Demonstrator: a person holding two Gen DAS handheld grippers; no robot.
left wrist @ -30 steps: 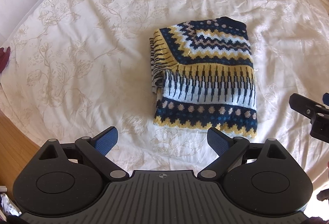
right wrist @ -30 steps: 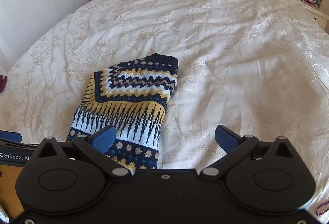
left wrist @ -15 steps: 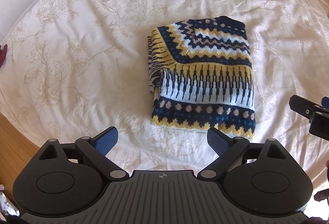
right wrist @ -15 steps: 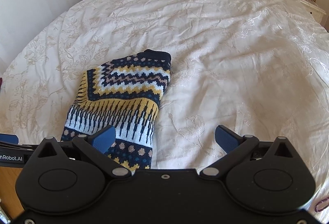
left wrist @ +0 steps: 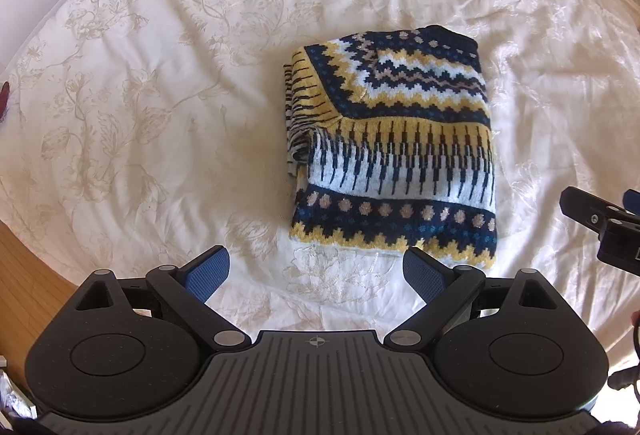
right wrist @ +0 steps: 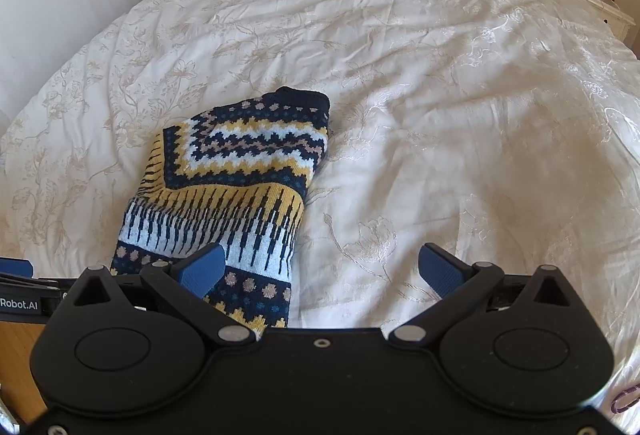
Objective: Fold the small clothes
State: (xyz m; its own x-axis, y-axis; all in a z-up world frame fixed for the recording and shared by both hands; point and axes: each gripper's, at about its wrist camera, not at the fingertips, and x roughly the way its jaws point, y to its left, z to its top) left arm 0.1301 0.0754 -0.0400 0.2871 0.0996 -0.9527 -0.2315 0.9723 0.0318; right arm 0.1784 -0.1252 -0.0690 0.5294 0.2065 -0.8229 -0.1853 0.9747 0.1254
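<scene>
Tongs on both sides stood released and empty: the left gripper (left wrist: 316, 269) hung just short of the near hem of the folded sweater (left wrist: 394, 151), and the right gripper (right wrist: 320, 269) hovered beside its right edge, its left fingertip (right wrist: 204, 267) over the dotted band. Knitted in navy, yellow, white and tan zigzags, dots and stripes, the sweater lay as 1 thick rectangle on the cream floral bedspread (left wrist: 160, 95). Against 1 second earlier, it sat a little farther from both grippers, otherwise unchanged.
</scene>
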